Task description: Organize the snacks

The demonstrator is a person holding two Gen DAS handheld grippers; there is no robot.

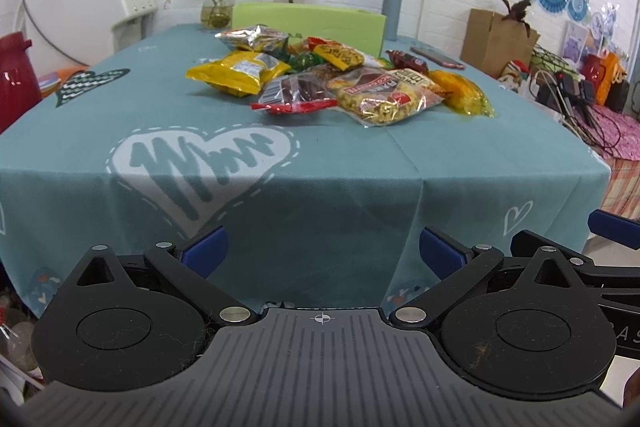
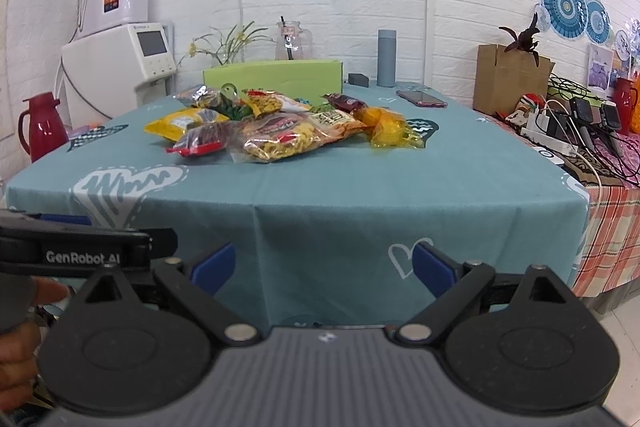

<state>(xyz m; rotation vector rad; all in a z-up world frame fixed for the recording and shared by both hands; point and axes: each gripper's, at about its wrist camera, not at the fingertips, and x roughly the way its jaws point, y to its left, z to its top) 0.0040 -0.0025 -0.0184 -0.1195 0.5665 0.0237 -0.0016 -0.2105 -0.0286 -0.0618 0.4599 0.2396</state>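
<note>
I have both grippers held off the near edge of the table (image 1: pixel 320 195), which is draped in a teal tablecloth (image 2: pixel 360 187) printed with white hearts. Behind its far left corner stands a white water dispenser (image 2: pixel 120 75), and off to the right a brown cardboard box (image 2: pixel 508 79) sits on a side table crowded with cables and chargers. At the back of the table is a light green box (image 2: pixel 272 75), open at the top as far as I can tell, with a grey flask (image 2: pixel 387 58) just to its right, a glass pitcher (image 2: pixel 289 41) behind it and a vase of yellow flowers (image 1: pixel 218 1) at its left. The snacks are heaped in a loose pile (image 1: pixel 332 79) in the middle of the table, just in front of the green box: a big clear bag of yellow noodle snack (image 1: pixel 384 95) is nearest me, overlapping a red-edged packet of dark strips (image 1: pixel 296 95) at its left, with a yellow packet (image 1: pixel 240 69) further left and an orange-yellow bag (image 1: pixel 464 91) lying at the right of the heap. A phone (image 2: pixel 420 98) lies flat near the far right edge, apart from the pile. My left gripper (image 1: pixel 322 251) has its blue pads spread wide with nothing between them, and my right gripper (image 2: pixel 324 265) is likewise spread and empty; both hang well short of the snacks.
</note>
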